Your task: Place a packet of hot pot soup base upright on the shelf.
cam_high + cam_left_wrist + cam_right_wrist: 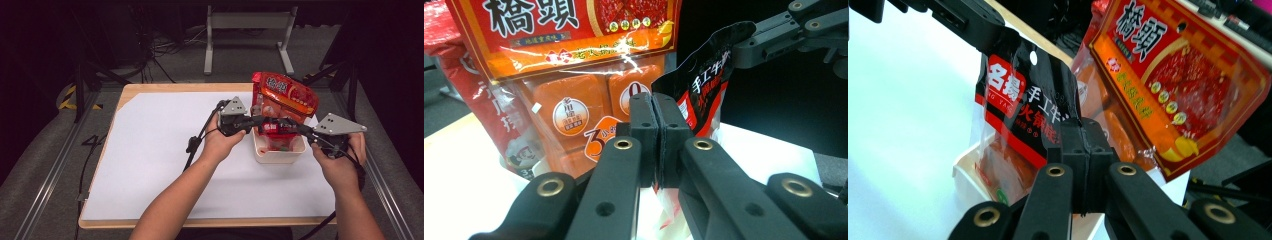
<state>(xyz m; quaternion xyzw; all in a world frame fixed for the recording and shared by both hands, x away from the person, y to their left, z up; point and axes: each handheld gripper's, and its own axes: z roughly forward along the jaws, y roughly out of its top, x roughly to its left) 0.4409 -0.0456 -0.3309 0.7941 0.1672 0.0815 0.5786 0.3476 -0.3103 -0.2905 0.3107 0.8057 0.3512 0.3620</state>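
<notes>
While both hands sit low at the near side of the table (150,165), the left gripper (259,120) and the right gripper (294,126) each pinch the top edge of a black-and-red packet (276,127) from opposite sides, jaws clamped tight on the film. The packet stands upright in a white bin (278,152) that rests on the white sheet. Just behind the packet, in the same bin, a larger orange-red pouch (285,97) rises taller and leans toward the table's far edge.
</notes>
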